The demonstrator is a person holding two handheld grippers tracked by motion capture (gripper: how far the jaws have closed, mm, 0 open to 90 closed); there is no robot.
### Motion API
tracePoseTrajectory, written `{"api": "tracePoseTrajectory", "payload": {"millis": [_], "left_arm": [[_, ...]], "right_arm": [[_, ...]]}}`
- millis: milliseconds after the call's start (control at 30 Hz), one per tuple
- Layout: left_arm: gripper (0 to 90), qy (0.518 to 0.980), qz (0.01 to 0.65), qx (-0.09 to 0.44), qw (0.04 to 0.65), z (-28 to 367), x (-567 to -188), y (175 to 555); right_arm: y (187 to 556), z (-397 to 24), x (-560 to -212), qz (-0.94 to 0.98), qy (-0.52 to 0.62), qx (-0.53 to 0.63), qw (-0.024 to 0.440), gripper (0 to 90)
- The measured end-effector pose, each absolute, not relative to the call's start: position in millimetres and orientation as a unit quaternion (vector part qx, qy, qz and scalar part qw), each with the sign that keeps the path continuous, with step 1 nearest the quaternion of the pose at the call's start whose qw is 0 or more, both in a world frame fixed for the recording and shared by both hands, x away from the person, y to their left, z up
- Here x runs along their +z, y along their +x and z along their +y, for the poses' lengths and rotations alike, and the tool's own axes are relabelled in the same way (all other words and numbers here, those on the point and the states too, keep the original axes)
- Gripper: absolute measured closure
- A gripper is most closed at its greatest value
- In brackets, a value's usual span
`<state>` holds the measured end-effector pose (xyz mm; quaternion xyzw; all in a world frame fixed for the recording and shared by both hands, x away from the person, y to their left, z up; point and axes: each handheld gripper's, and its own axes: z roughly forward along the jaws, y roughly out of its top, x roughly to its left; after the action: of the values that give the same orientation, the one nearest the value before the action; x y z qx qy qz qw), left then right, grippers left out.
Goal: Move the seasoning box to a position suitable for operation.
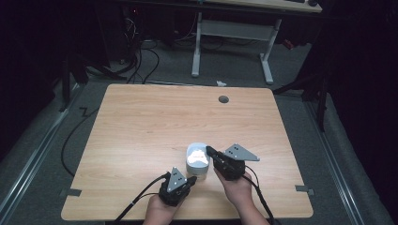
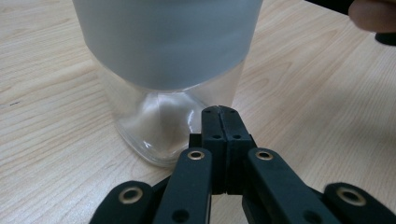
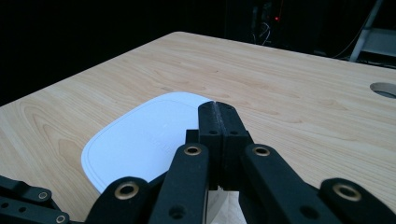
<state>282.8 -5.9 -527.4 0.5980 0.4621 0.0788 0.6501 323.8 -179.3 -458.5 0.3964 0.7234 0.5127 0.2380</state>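
a light wooden table point(image 1: 141, 126) takes up the middle of the high view, standing on grey carpet with a round grey cable hole point(image 1: 223, 99) near its far edge. behind it, on the floor, are the white legs of another desk point(image 1: 230, 35) and a tangle of dark cables point(image 1: 141, 61).

near the table's front edge, about midway across, stands a clear square jar point(image 1: 197, 161) with rounded corners and a white lid point(image 3: 149, 135). in the left gripper view its see-through lower body point(image 2: 154, 121) rests on the wood under a broad frosted-grey band, with something pale inside that is too blurred to name.

the right gripper point(image 1: 210, 152) comes in from the jar's right side, held in the person's right hand point(image 1: 237, 187), with its tip over the right edge of the lid. in the right gripper view its two black jaws are pressed together with nothing between them, hanging just above the lid; whether they touch it cannot be told.

the left gripper point(image 1: 191, 180) sits low at the jar's front left, held in the left hand point(image 1: 162, 208). in its own view the jaws are likewise closed on nothing, their tip right at the jar's clear lower wall.
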Motion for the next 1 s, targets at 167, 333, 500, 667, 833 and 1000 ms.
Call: {"api": "tracePoseTrajectory", "payload": {"millis": [167, 333, 500, 667, 833, 1000], "left_arm": [[87.7, 0.606, 0.457, 0.084, 0.645, 6, -528, 278], [77.2, 0.615, 0.464, 0.105, 0.629, 36, -529, 284], [63.0, 0.590, 0.499, 0.141, 0.619, 78, -525, 309], [57.3, 0.569, 0.525, 0.178, 0.607, 113, -525, 329], [54.6, 0.555, 0.543, 0.215, 0.593, 141, -530, 337], [54.0, 0.534, 0.562, 0.237, 0.585, 166, -531, 339]], "right_arm": [[324, -191, -454, 0.715, 0.405, 0.512, 0.247, 89.9], [326, -213, -460, 0.711, 0.430, 0.492, 0.260, 83.5], [330, -239, -475, 0.705, 0.464, 0.465, 0.268, 77.4], [329, -270, -491, 0.699, 0.500, 0.434, 0.270, 75.0], [323, -295, -500, 0.689, 0.526, 0.415, 0.276, 72.4], [313, -315, -507, 0.679, 0.541, 0.406, 0.286, 69.4]]}}
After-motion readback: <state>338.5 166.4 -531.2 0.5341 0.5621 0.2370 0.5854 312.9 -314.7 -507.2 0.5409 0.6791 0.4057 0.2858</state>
